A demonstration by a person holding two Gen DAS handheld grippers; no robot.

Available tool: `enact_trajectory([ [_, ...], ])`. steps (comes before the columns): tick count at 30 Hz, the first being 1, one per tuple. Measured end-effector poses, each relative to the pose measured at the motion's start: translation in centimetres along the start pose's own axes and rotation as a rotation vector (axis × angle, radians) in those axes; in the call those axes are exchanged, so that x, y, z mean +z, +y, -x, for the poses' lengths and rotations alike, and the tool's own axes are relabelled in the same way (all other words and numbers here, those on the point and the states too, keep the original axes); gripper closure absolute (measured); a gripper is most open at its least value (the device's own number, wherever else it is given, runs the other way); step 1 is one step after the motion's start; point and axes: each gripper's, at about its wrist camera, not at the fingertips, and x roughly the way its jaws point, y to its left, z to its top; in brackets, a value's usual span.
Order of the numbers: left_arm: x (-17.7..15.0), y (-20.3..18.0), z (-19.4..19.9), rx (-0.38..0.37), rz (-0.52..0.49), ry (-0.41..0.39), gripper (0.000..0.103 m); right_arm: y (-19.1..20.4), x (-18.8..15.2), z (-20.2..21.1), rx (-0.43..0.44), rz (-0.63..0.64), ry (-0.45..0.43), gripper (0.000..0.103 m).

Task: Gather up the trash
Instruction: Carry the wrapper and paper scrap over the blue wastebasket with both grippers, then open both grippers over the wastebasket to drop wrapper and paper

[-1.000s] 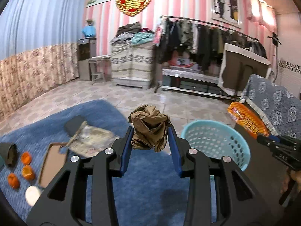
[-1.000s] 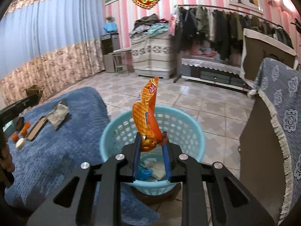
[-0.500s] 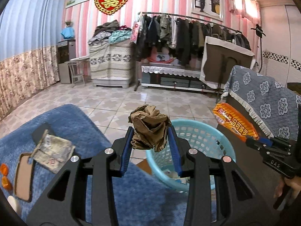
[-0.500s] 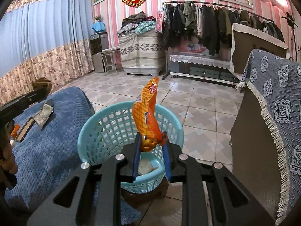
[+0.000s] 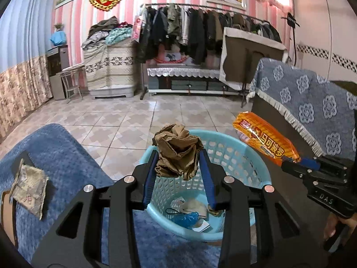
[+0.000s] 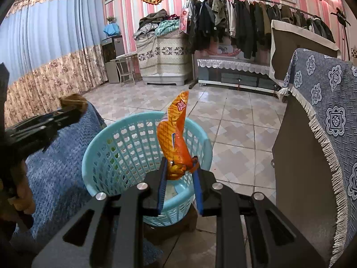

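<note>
A tiled room with pink striped walls, a loaded clothes rack (image 5: 212,35) at the back and blue curtains (image 6: 55,38) on the left wall. In the foreground a round, light blue plastic basket (image 5: 234,154) with a perforated wall stands on the floor, between a surface under a nubbly blue blanket (image 5: 67,156) and a dark cabinet draped with a fringed, flower-patterned blue cloth (image 5: 312,102). At the basket's bottom lie scraps: a blue plastic bag (image 5: 185,218), white paper and other bits too small to tell apart.

On the blanket to the left rests a flat, crinkled, greyish pouch (image 5: 29,189), with a tan flat object (image 5: 6,214) beside it, mostly cut off by the frame edge.

The left claw (image 5: 178,167) has its blue-padded jaws clenched on a crumpled wad of brown paper (image 5: 176,149), rough and creased. The wad sits between the fingertips, in front of the basket's near rim, with the basket's opening just behind and below it.

The right claw (image 6: 179,169) grips the twisted lower end of an orange snack wrapper (image 6: 174,138), glossy and printed with red and yellow. The wrapper stands upright from the jaws, over the basket's opening. In the left view the same wrapper (image 5: 265,143) slants in from the right above the basket's far side.

Nothing stands between either piece of trash and the basket. A hand (image 6: 22,194) shows behind the left claw's handle.
</note>
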Motion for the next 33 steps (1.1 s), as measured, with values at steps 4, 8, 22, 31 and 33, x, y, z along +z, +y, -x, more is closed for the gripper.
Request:
enact_trajectory([
  [4, 0.5, -0.6, -1.3, -0.010, -0.007, 0.012, 0.062, -0.2, 0.0, -0.2, -0.006, -0.004, 0.004, 0.081],
  [8, 1.1, 0.1, -1.4, 0.014, 0.002, 0.001, 0.033, 0.0, 0.0, -0.3, -0.010, -0.005, 0.007, 0.081],
  [22, 1.7, 5.3, 2.6, 0.229, 0.073, -0.098, 0.006, 2.5, 0.0, -2.8, 0.025, 0.019, 0.066, 0.080],
  [31, 0.9, 7.5, 4.8, 0.260, 0.122, -0.102, 0.006, 4.1, 0.7, -3.9, 0.014, 0.036, 0.040, 0.035],
  [33, 0.7, 8.0, 5.4, 0.272, 0.129, -0.107, 0.006, 4.5, 0.6, -3.9, 0.004, 0.048, 0.042, 0.030],
])
